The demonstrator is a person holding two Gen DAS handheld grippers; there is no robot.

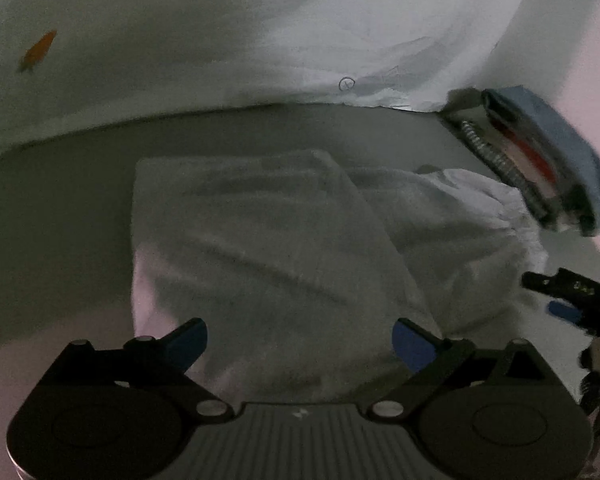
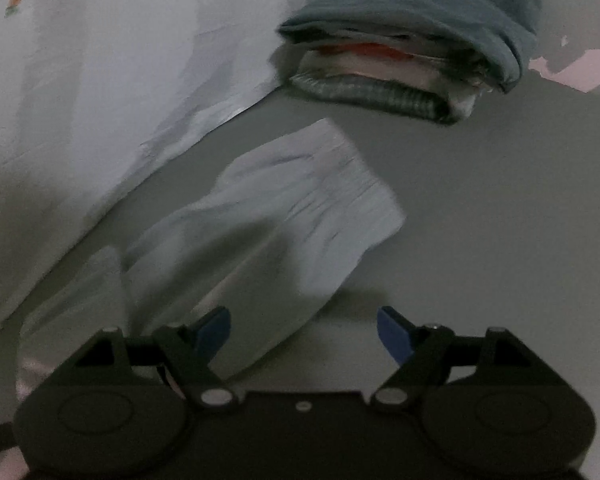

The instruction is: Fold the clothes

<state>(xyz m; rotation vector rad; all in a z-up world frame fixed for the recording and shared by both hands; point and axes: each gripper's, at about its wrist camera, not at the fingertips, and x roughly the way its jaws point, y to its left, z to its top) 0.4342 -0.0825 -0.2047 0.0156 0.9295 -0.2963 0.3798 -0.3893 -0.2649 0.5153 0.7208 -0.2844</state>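
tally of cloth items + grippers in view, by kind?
Loose white garment being folded: 1
Stack of folded clothes: 1
Large white printed sheet behind: 1
Grippers: 2, left gripper and right gripper, both open
Total: 5

Both views are dim and grainy, with a slight blur. Strong fisheye bending and black corners are seen. Brighter light falls, perhaps from the upper right, on the white sheet (image 1: 380, 32).

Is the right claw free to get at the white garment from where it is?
Probably yes: the right claw is open, empty, just short of the white garment, with only bare surface between them.
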